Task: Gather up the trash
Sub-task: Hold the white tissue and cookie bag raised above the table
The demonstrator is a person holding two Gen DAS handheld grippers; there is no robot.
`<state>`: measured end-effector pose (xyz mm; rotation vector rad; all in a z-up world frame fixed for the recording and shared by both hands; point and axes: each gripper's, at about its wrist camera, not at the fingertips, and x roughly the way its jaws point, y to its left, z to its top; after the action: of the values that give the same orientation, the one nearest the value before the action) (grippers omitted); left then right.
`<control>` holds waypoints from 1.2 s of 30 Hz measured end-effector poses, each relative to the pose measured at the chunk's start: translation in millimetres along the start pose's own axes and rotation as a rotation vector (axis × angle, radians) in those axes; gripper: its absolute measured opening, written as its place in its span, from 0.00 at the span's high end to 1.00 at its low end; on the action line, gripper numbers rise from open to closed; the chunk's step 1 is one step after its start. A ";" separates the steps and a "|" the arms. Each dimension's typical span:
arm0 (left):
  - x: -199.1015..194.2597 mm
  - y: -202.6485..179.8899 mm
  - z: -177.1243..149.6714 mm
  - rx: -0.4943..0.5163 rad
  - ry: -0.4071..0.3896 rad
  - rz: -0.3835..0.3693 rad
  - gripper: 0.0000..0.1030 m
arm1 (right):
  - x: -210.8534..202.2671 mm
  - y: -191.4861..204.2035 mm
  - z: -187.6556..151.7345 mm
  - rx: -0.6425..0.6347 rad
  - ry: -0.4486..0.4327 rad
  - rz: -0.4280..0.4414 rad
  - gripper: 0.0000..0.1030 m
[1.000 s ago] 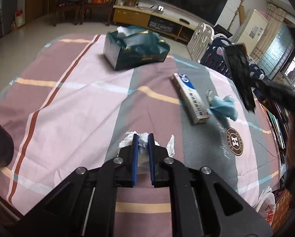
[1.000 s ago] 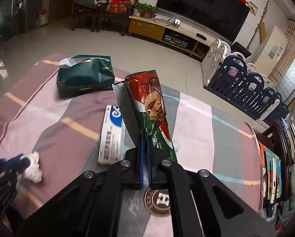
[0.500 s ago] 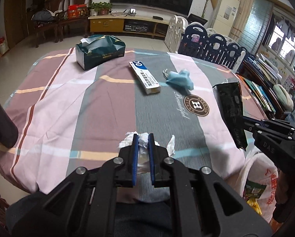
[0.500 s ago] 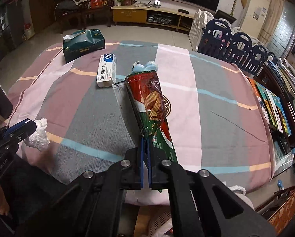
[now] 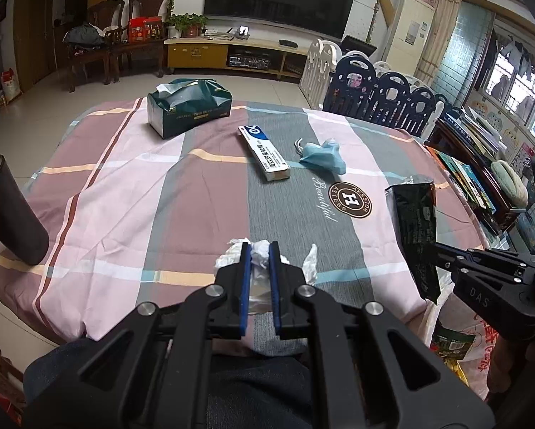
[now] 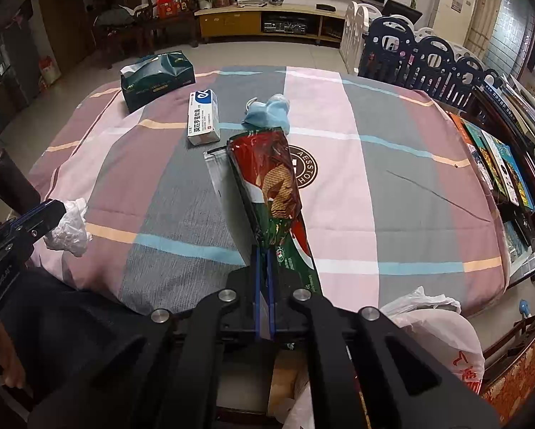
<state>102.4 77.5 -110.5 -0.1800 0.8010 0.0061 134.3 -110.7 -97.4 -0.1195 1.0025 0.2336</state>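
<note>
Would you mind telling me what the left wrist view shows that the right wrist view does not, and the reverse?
Only the left wrist view shows the tissue clamped between the left gripper pads head-on, and the wrapper's dark back. Only the right wrist view shows the snack wrapper printed red-and-green face, pinched in the right gripper. Both show the tissue box, medicine box, blue mask and white plastic bag.

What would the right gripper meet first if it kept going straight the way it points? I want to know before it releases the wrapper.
Probably the tablecloth near the table's front edge. The right gripper, shut on the snack wrapper, points steeply down past it; depth is unclear, and the white plastic bag sits lower right.
</note>
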 end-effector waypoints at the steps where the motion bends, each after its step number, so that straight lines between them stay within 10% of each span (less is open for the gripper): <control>1: 0.4 -0.8 -0.5 0.001 0.001 -0.001 0.89 | -0.2 0.2 -0.9 0.002 0.001 0.002 0.96; 36: 7.9 -1.0 -6.4 -0.002 0.032 0.006 0.89 | 2.6 -6.2 -6.9 0.045 0.004 -0.004 0.96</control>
<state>103.3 74.9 -120.4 -0.1796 0.8336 0.0096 131.6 -117.8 -103.3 -0.0814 1.0110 0.2074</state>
